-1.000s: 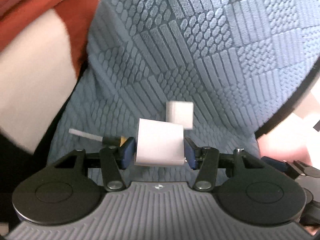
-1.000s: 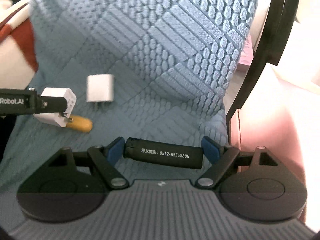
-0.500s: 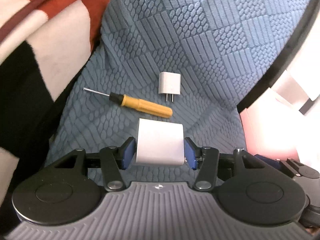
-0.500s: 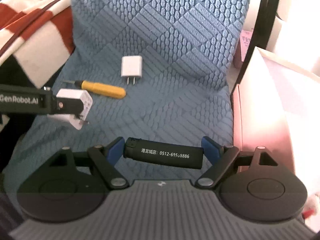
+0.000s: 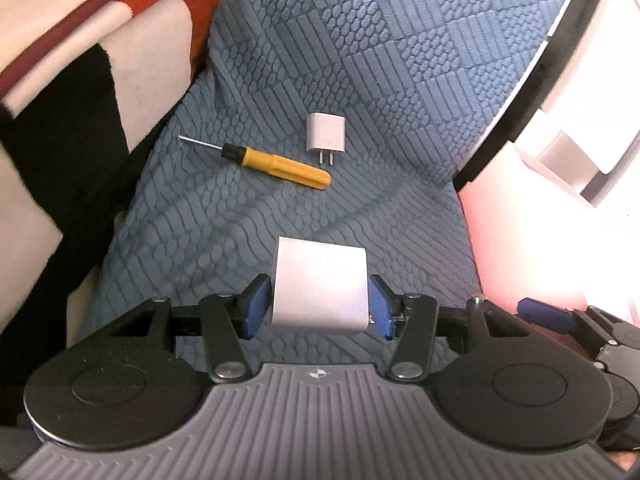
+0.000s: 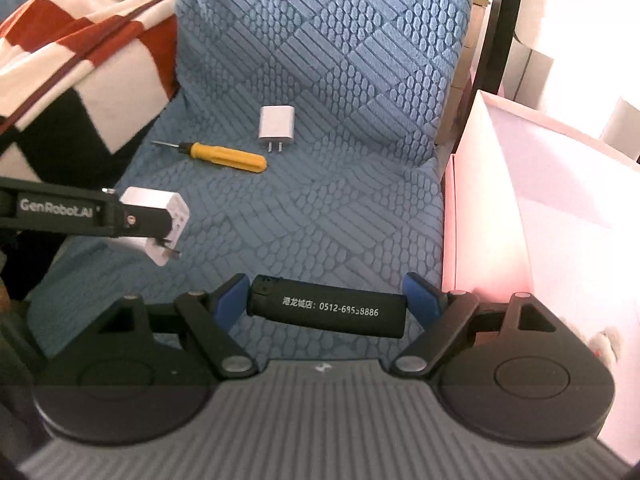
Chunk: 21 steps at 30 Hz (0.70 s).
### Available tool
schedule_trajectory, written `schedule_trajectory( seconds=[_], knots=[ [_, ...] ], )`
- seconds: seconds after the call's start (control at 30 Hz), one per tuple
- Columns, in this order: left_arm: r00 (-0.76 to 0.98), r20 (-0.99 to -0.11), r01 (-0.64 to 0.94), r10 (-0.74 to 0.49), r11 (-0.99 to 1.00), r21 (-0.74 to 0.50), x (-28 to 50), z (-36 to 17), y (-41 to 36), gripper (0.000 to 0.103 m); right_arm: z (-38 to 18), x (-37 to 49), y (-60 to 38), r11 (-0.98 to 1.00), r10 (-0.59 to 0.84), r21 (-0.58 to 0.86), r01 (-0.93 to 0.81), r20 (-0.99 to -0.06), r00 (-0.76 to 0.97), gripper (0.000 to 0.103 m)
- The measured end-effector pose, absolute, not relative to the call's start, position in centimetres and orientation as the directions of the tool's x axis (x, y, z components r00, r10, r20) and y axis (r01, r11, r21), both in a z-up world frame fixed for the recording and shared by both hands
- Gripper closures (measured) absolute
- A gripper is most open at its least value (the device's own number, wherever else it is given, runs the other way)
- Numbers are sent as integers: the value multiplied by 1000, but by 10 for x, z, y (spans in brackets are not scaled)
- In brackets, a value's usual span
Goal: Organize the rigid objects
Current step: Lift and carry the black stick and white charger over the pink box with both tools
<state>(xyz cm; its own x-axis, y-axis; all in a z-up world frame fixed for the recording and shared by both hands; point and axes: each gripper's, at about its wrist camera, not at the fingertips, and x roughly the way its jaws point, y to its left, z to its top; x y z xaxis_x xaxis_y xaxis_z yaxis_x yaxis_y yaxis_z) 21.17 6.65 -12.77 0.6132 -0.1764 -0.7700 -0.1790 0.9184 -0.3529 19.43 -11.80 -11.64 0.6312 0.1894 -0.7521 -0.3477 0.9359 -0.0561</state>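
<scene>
Black lighter spans crosswise, clamped inside right gripper.

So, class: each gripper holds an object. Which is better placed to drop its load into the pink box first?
Right. The right gripper, holding the black lighter, sits beside the pink box; the left gripper is farther away.

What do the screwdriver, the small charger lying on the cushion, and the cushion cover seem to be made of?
Screwdriver: the yellow handle looks like smooth, opaque plastic; the thin grey shaft is probably metal.
Small charger: a glossy white shell, likely hard plastic, with two metal-looking prongs.
Cushion cover: blue woven or knitted fabric, matt, with raised block patterns.
</scene>
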Motion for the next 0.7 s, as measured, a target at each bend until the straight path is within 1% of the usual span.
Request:
schedule_trajectory(
  seconds=[0.13, 0.4, 0.43, 0.5, 0.53, 0.6, 0.7],
  knots=[
    [607, -771, -165, -192, 919, -359, 197, -122, 56, 45, -112, 181, -121, 941, 200, -31, -337, -753, 627, 17],
    [607, -766, -192, -211, 896, -400, 178, -110, 48, 45, -106, 161, -121, 939, 200, -37, -343, -751, 629, 17],
    [606, -765, -182, -216, 899, -398, 176, -109, 47, 44, -103, 159, -122, 941, 200, -33, -336, -749, 632, 17],
    [605, -775, -165, -182, 924, -346, 172, -103, 43, 44, -97, 156, -126, 946, 207, -9, -323, -749, 629, 17],
    [604, -776, -168, -179, 924, -344, 170, -101, 43, 45, -94, 153, -128, 948, 216, 7, -319, -749, 626, 17],
    [602, -768, -175, -220, 902, -395, 165, -96, 48, 44, -85, 146, -132, 948, 233, 30, -317, -743, 627, 17],
    [616, -757, -190, -219, 891, -413, 157, -84, 53, 45, -71, 136, -137, 950, 244, 50, -307, -732, 637, 17]
  ],
)
